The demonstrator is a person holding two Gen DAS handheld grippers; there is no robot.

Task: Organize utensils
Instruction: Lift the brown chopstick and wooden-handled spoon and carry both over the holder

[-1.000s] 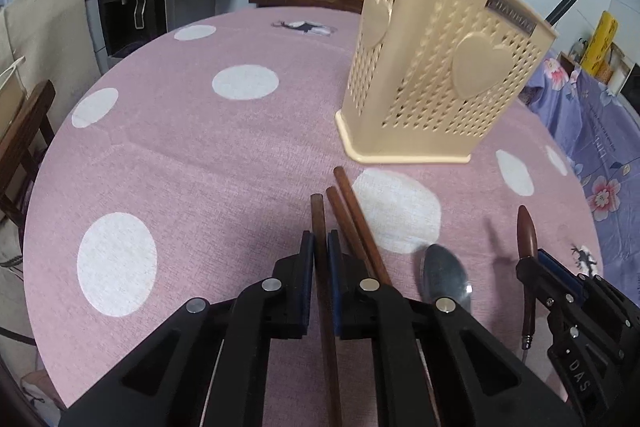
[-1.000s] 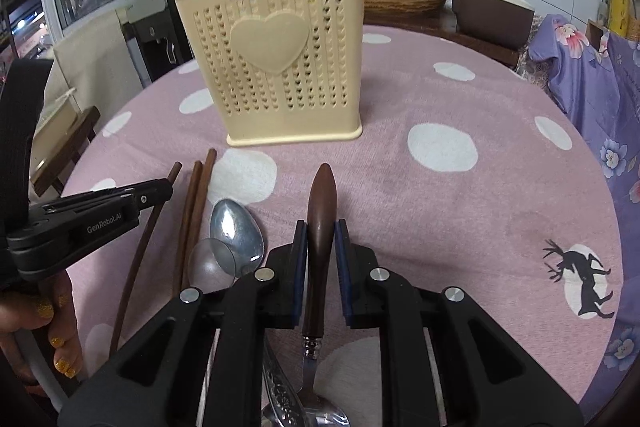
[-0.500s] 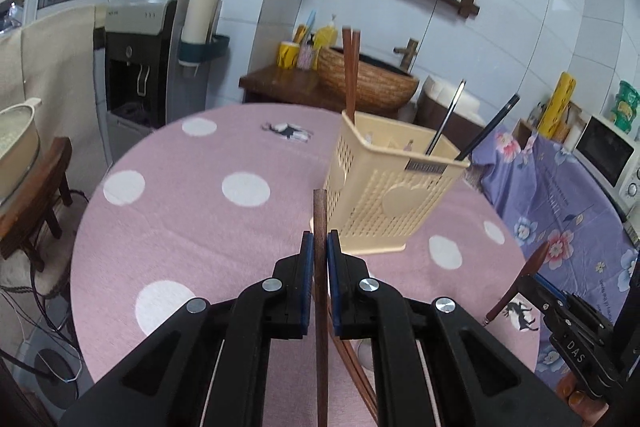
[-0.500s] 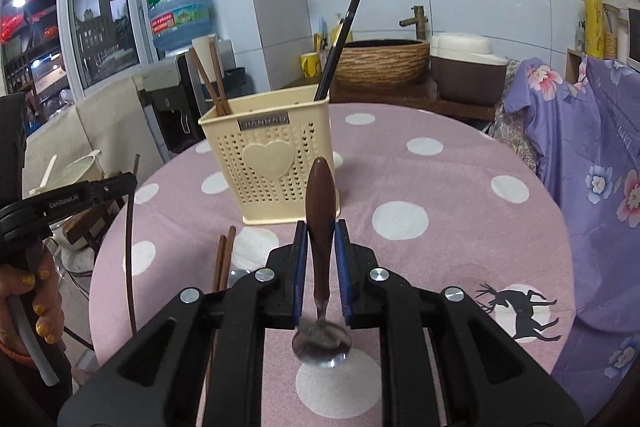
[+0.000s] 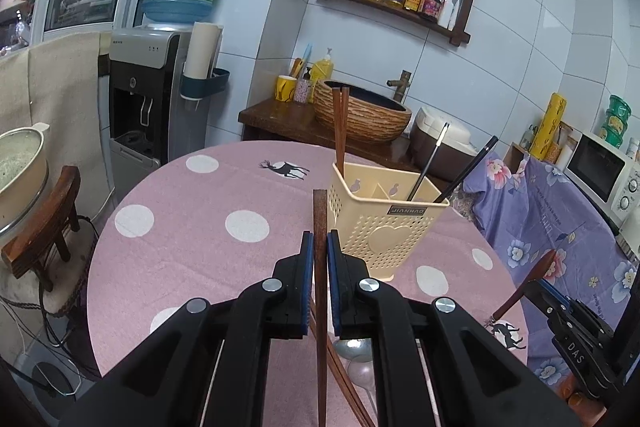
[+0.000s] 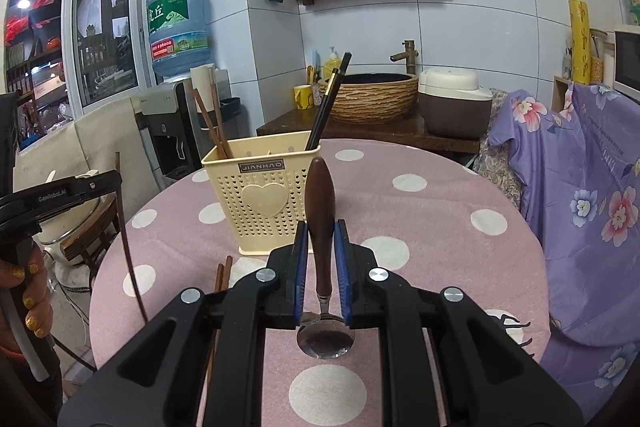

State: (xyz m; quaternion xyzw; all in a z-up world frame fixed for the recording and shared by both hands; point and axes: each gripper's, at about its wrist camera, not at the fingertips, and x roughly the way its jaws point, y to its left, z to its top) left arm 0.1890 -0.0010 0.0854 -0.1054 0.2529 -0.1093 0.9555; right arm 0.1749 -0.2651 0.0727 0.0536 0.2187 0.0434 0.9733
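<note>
while both grippers hang above the pink dotted table (image 5: 192,227), the left gripper (image 5: 319,247) pinches a brown chopstick (image 5: 319,215) between its blue pads, the stick running along the jaws with its blunt end jutting past the fingertips toward the cream utensil basket (image 5: 384,223). the right gripper (image 6: 321,239) clamps a spoon (image 6: 320,203) by its dark wooden handle, handle tip pointing ahead at the basket and the steel bowl hanging back under the jaws. two more chopsticks (image 5: 348,387) and a spoon lie on the table below the left gripper, near the basket's foot.
</note>
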